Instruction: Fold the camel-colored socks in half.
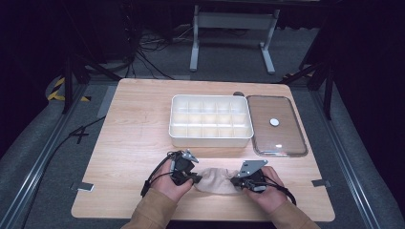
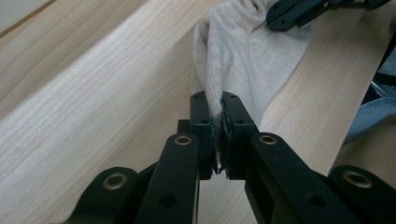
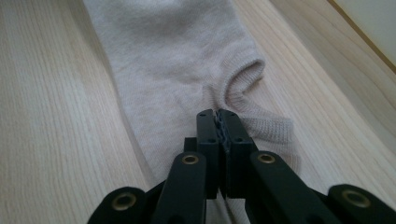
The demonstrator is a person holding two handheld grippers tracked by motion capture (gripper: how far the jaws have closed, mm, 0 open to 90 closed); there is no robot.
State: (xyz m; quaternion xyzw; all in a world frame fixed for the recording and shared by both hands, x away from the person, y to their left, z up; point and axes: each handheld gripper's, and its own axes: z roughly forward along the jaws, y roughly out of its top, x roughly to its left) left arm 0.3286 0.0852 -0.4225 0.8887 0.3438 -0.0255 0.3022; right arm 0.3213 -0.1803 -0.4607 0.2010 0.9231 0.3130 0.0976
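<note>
A beige ankle sock point(image 1: 217, 180) lies near the front edge of the wooden table point(image 1: 133, 124), stretched between both grippers. My left gripper point(image 1: 195, 178) is shut on the sock's left end. In the left gripper view its jaws point(image 2: 215, 100) pinch a fold of the knit sock point(image 2: 233, 51), and the right gripper point(image 2: 289, 14) shows at the far end. My right gripper point(image 1: 235, 182) is shut on the sock's right end. In the right gripper view its jaws point(image 3: 217, 114) pinch the fabric by the ribbed opening of the sock point(image 3: 173, 60).
A white divider box point(image 1: 210, 138) with several empty compartments stands behind the sock at mid-table. Its clear lid point(image 1: 279, 145) lies flat to the right, with a small white disc point(image 1: 274, 122) on it. Bare wood lies to the left of the box.
</note>
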